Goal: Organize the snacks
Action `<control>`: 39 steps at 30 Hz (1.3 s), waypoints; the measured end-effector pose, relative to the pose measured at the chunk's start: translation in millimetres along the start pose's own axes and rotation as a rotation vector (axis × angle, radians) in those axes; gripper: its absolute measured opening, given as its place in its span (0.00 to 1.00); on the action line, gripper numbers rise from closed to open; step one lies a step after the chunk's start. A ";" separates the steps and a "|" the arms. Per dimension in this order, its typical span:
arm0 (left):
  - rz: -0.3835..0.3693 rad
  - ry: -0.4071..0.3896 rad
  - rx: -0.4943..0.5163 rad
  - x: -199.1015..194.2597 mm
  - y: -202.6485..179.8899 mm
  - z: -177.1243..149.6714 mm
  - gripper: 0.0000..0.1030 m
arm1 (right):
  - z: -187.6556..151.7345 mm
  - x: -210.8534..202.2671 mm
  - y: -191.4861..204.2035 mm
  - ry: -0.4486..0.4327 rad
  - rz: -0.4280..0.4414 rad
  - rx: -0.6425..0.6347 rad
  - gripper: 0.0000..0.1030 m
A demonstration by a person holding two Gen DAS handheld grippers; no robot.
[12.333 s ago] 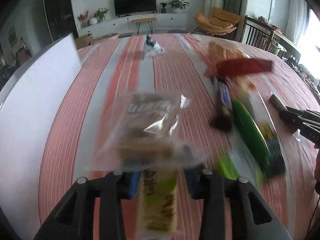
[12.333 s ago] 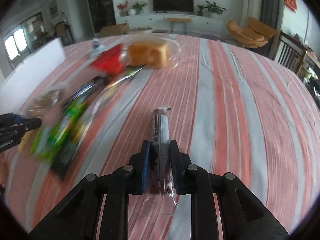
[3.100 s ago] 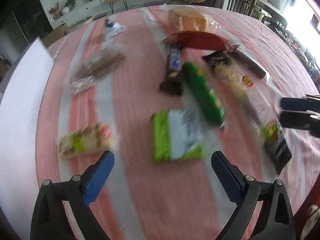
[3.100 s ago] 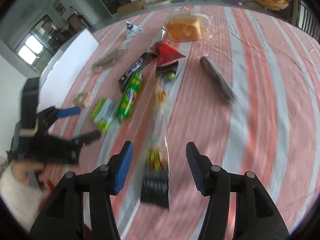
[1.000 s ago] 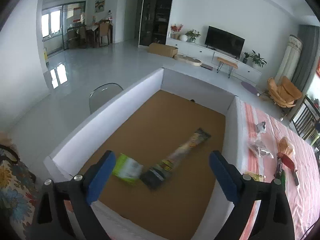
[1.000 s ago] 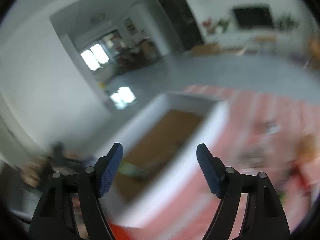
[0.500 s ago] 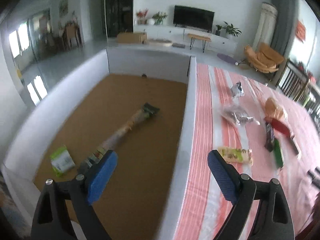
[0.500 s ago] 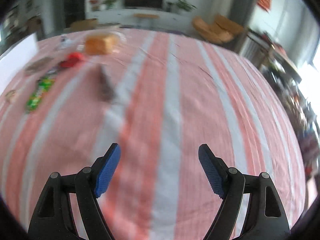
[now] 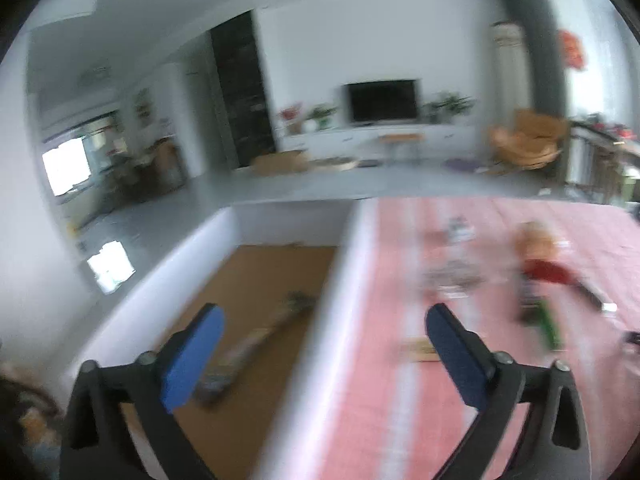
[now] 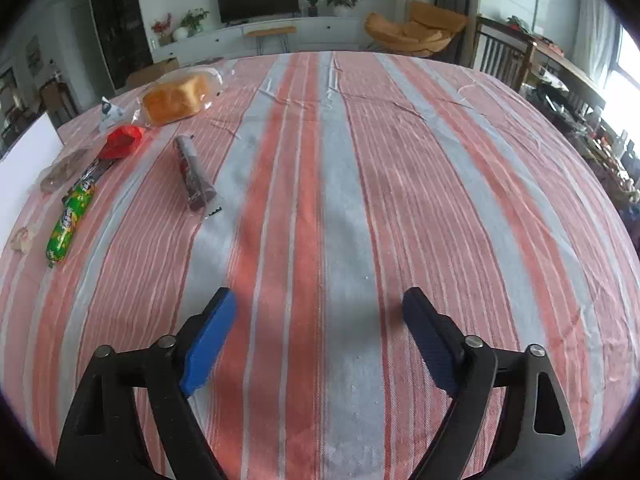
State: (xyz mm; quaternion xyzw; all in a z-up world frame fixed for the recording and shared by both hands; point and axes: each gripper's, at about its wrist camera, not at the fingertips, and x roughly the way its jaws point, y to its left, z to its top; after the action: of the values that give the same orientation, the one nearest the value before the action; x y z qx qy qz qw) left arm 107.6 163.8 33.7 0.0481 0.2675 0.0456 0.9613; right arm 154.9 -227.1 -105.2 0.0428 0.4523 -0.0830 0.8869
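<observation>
Blur smears the left wrist view. My left gripper (image 9: 324,312) hangs over the right wall of the white box (image 9: 336,292), its jaws opening with nothing between them. A long snack packet (image 9: 256,344) lies on the box's brown floor. In the right wrist view my right gripper (image 10: 318,296) hovers over bare striped cloth, its jaws also opening and empty. At the far left lie a dark stick packet (image 10: 194,176), a green packet (image 10: 70,220), a red packet (image 10: 122,142) and bagged bread (image 10: 176,98).
The striped tablecloth (image 10: 360,160) covers the whole table. The white box wall (image 10: 16,160) shows at the left edge. A clear bag (image 10: 62,170) and a small pale packet (image 10: 22,238) lie near it. Chairs and a side table stand beyond the far right edge.
The left view has swung right, from above the box floor to its right wall and the table. The right gripper has swung from the box to low over the cloth. Both jaws stand wider.
</observation>
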 end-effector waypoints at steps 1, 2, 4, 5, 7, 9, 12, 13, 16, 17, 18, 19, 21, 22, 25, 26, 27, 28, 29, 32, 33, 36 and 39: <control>-0.065 0.013 0.001 -1.7 -15.6 -4.4 1.00 | 0.3 0.0 0.8 0.002 0.000 -0.004 0.89; -0.121 0.041 0.007 0.7 -29.7 -10.0 1.00 | 0.9 0.3 0.3 0.002 0.006 -0.002 0.89; -0.230 0.148 0.033 19.1 -64.2 -26.5 1.00 | -0.3 -1.4 -1.3 0.003 0.012 -0.003 0.90; -0.264 0.202 0.049 31.3 -80.0 -35.8 1.00 | -0.8 -1.0 -1.5 0.003 0.013 -0.002 0.90; -0.299 0.275 0.079 55.7 -107.9 -53.8 1.00 | -0.8 -1.0 -1.4 0.002 0.012 -0.003 0.90; -0.306 0.326 0.090 76.2 -126.0 -64.3 0.99 | -0.8 -1.0 -1.4 0.002 0.012 -0.002 0.90; -0.287 0.357 0.110 103.0 -146.6 -72.9 0.99 | -0.6 -0.8 -1.4 0.002 0.012 -0.003 0.90; -0.267 0.366 0.122 110.7 -150.4 -76.6 0.99 | -0.5 -0.8 -1.4 0.002 0.012 -0.003 0.90; -0.272 0.391 0.068 125.6 -147.7 -86.5 1.00 | -0.5 -0.5 -1.4 0.002 0.012 -0.003 0.90; -0.255 0.389 0.049 126.3 -143.7 -86.2 1.00 | -0.7 -0.6 -1.5 0.002 0.012 -0.002 0.90; -0.241 0.393 0.048 128.4 -144.9 -88.5 1.00 | -0.6 -0.7 -1.5 0.002 0.012 -0.003 0.90; -0.235 0.390 0.055 128.1 -144.4 -89.9 1.00 | -0.3 -0.4 -1.4 0.002 0.012 -0.003 0.90; -0.237 0.391 0.054 126.7 -141.4 -90.9 1.00 | 0.0 0.4 -1.3 0.002 0.011 -0.003 0.90; -0.237 0.391 0.053 126.9 -141.3 -92.1 1.00 | 0.1 0.4 -1.3 0.002 0.011 -0.003 0.90; -0.236 0.391 0.054 127.1 -141.1 -92.4 1.00 | 0.9 0.7 -1.3 0.003 0.009 -0.003 0.90; -0.236 0.391 0.054 126.9 -141.0 -91.9 1.00 | 0.9 0.6 -1.5 0.003 0.011 -0.002 0.90; -0.236 0.391 0.054 126.9 -140.9 -91.8 1.00 | 0.9 0.4 -1.7 0.003 0.011 -0.002 0.91; -0.237 0.391 0.053 126.9 -140.9 -91.9 1.00 | 0.8 0.2 -1.8 0.003 0.011 -0.001 0.91; -0.237 0.391 0.054 126.9 -140.9 -91.9 1.00 | 0.5 0.4 -1.7 0.003 0.011 -0.001 0.91; -0.237 0.391 0.054 127.2 -140.8 -92.9 1.00 | 0.7 0.3 -1.9 0.003 0.011 -0.002 0.91; -0.237 0.390 0.054 126.8 -140.7 -91.8 1.00 | 0.7 0.5 -1.8 0.003 0.011 -0.002 0.91; -0.237 0.390 0.054 126.8 -140.6 -91.7 1.00 | 0.8 0.4 -1.9 0.003 0.011 -0.002 0.91; -0.237 0.390 0.053 126.8 -140.9 -91.4 1.00 | 0.9 0.6 -2.0 0.003 0.012 -0.002 0.91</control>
State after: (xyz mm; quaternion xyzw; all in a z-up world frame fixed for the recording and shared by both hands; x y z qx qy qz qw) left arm 177.0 44.8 -125.2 0.0320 0.4530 -0.0662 0.8885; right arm 155.6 -229.3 -105.2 0.0448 0.4534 -0.0774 0.8868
